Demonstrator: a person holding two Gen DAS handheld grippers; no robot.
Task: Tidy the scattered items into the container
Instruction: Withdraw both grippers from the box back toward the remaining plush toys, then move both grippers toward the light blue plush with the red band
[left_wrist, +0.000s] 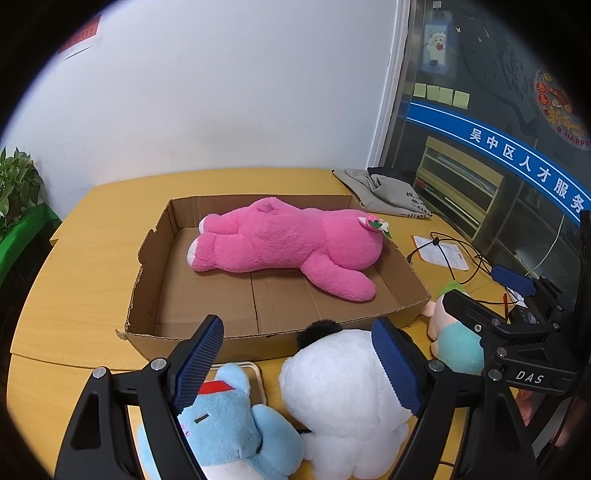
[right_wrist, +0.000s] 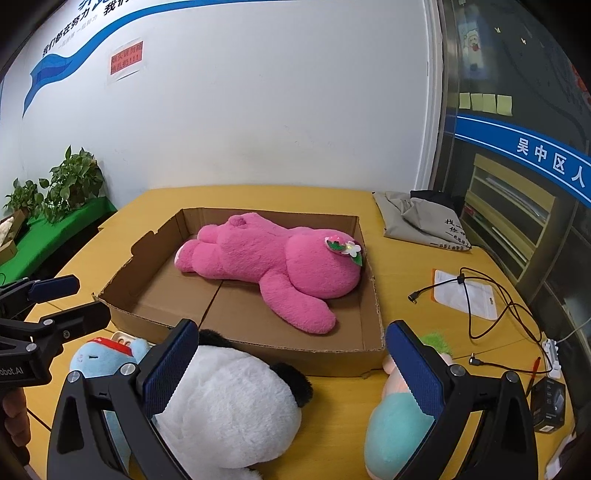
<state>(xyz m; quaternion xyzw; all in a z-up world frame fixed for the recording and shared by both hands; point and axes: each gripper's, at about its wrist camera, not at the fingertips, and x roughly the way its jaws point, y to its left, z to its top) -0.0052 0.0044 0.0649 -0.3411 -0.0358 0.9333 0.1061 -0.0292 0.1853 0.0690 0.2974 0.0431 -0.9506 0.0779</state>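
Observation:
A pink plush bear (left_wrist: 284, 243) (right_wrist: 273, 262) lies face down in a shallow cardboard box (left_wrist: 155, 258) (right_wrist: 369, 332) on the yellow table. In front of the box lie a white plush with black ears (left_wrist: 340, 391) (right_wrist: 229, 402), a light blue plush (left_wrist: 229, 417) (right_wrist: 99, 354) and a teal-and-pink plush with green hair (left_wrist: 458, 339) (right_wrist: 395, 421). My left gripper (left_wrist: 299, 365) is open above the blue and white plushes. My right gripper (right_wrist: 291, 369) is open above the white and teal plushes. Neither holds anything.
A grey cloth bag (right_wrist: 424, 218) lies at the table's back right. A black cable (right_wrist: 480, 295), a white pouch (right_wrist: 465, 295) and a small black box (right_wrist: 550, 402) lie to the right. Potted plants (right_wrist: 70, 184) stand left. A wall is behind, a glass door right.

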